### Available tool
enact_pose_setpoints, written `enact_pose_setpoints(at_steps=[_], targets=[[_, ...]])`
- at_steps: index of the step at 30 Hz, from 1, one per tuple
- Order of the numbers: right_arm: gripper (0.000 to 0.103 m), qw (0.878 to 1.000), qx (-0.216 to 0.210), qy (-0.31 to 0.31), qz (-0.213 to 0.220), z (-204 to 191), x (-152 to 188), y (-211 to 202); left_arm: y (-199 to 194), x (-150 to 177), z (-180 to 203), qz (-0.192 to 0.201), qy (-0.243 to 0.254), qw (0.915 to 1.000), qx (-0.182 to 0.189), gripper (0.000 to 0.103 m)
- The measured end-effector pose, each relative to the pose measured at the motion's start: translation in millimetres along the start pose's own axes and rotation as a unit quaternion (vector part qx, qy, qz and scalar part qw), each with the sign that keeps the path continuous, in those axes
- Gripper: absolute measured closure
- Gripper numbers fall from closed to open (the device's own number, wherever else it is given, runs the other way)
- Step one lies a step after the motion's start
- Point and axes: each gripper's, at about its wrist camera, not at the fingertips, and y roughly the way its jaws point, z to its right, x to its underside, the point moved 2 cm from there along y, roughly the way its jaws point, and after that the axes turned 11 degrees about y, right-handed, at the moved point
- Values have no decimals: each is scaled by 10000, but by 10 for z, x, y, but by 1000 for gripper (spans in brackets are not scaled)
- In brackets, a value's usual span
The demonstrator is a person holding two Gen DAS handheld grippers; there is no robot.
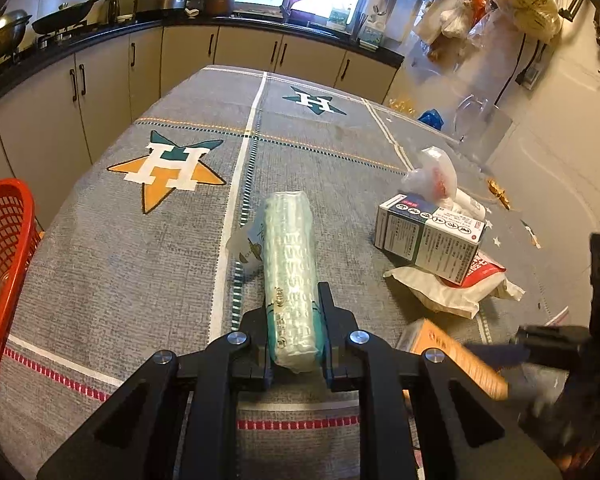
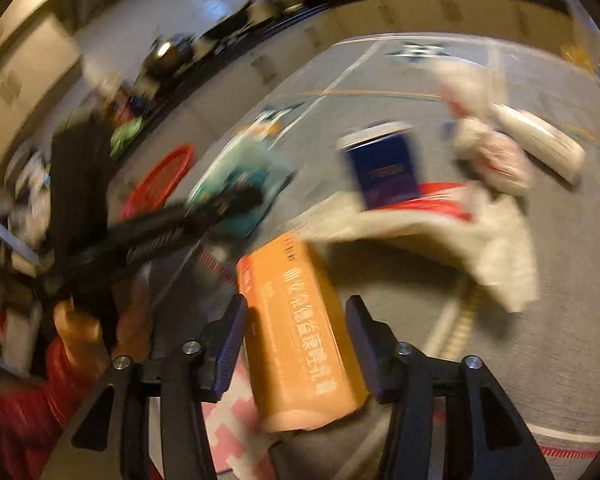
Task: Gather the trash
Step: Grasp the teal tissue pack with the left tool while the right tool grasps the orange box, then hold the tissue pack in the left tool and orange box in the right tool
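My left gripper is shut on a long pale green bubble-wrap packet and holds it over the grey tablecloth. My right gripper has its fingers around an orange box; the view is blurred and a gap shows beside the right finger. The orange box and the right gripper also show at the lower right of the left wrist view. More trash lies to the right: a white and blue carton, a crumpled white and red bag and a clear plastic bag.
A red plastic basket stands off the table's left edge, also in the right wrist view. Kitchen cabinets and a black counter with pans run behind the table. Bags hang on the wall at the far right.
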Motion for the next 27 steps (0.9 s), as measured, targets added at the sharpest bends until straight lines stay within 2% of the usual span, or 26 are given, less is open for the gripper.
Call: enact_pose_setpoints(at_steps=[4, 12, 14, 17, 23, 27], targets=[[44, 9959, 484, -765, 37, -237, 160, 92, -7, 5, -28, 21, -56, 10000, 6, 87], [44, 9911, 766, -1084, 112, -254, 258, 102, -23, 7, -26, 50, -68, 10000, -32, 87], [47, 9898, 826, -1144, 177, -248, 237, 102, -27, 9, -18, 59, -60, 10000, -39, 87], [48, 9897, 846, -1101, 361, -236, 196, 67, -52, 13, -18, 132, -62, 9999, -31, 87], [48, 9882, 573, -979, 1029, -255, 116, -179, -128, 14, -38, 333, -115, 9994, -61, 87], [48, 9869, 488, -807, 1305, -225, 70, -285, -157, 15, -35, 407, -118, 9991, -75, 87]])
